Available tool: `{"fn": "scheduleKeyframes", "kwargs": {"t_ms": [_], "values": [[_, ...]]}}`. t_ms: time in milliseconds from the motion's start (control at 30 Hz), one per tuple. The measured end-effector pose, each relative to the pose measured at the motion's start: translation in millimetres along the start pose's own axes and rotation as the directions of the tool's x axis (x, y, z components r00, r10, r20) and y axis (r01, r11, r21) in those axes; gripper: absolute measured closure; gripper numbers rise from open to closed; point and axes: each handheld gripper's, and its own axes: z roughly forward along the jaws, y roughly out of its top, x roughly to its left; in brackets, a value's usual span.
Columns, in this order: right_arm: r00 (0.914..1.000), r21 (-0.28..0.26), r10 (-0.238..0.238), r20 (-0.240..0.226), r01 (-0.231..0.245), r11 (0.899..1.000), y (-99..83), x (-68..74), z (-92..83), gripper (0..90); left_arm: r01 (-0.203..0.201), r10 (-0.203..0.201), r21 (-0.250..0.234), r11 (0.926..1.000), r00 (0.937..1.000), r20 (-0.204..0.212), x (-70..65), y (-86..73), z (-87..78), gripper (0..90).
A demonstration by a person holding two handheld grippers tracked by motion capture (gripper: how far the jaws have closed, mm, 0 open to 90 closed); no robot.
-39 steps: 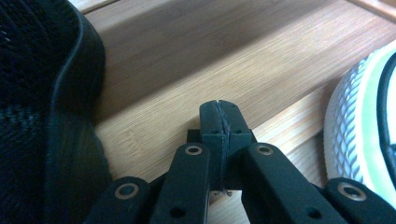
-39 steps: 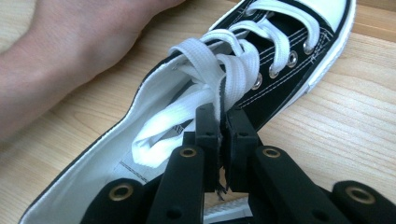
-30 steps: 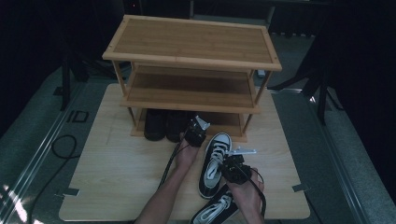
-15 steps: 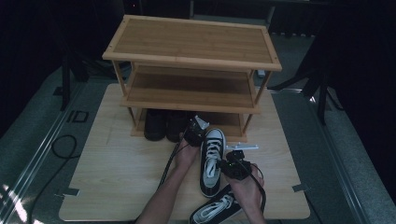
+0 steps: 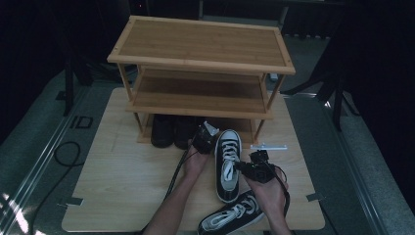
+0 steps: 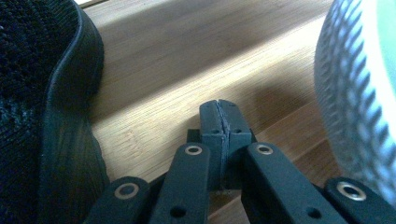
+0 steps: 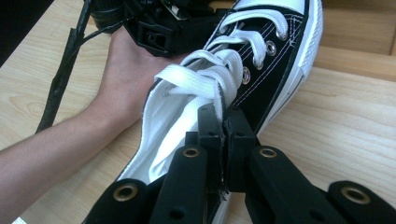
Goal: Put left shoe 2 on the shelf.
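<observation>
Bamboo shelving stood ahead; right gripper, jaws pinching the sneaker's lace only, risked slippage, left gripper pressed together, empty.

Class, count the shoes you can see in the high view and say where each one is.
4. Two dark shoes stand under the rack's bottom shelf; one black-and-white sneaker lies before the rack; another sneaker lies at the table's near edge. More may be hidden under the shelf.

Black claw — brass-ringed screws, trailing black cable, bare forearms.
</observation>
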Motion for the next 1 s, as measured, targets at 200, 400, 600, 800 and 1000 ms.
{"fn": "scheduleKeyframes", "kwargs": {"t_ms": [200,400,600,800,1000], "values": [[1.0,0.002,-0.001,-0.006,0.001,1.0,3.8,-5.7,-6.9,88.2,0.003,-0.003,0.0,1.0,1.0,0.002,0.3,0.0,0.0,90.0],[0.9999,0.015,-0.01,0.002,0.01,1.0,8.7,-15.1,-15.4,88.3,0.002,-0.002,0.0,1.0,1.0,-0.001,0.0,0.0,0.0,90.0],[0.9998,0.028,-0.004,-0.021,0.005,1.0,11.8,-28.2,-18.1,88.2,0.004,-0.004,0.001,1.0,1.0,-0.001,-0.1,0.0,0.0,90.0],[0.9991,0.03,0.003,-0.042,-0.001,1.0,18.2,-40.1,-23.8,88.2,-0.002,0.002,0.003,1.0,1.0,-0.005,-0.6,0.1,-0.1,90.0],[0.9973,0.032,-0.01,-0.072,0.013,0.999,29.1,-52.5,-31.3,88.2,-0.002,0.002,0.001,1.0,1.0,-0.005,-0.7,0.1,0.0,90.0]]}}
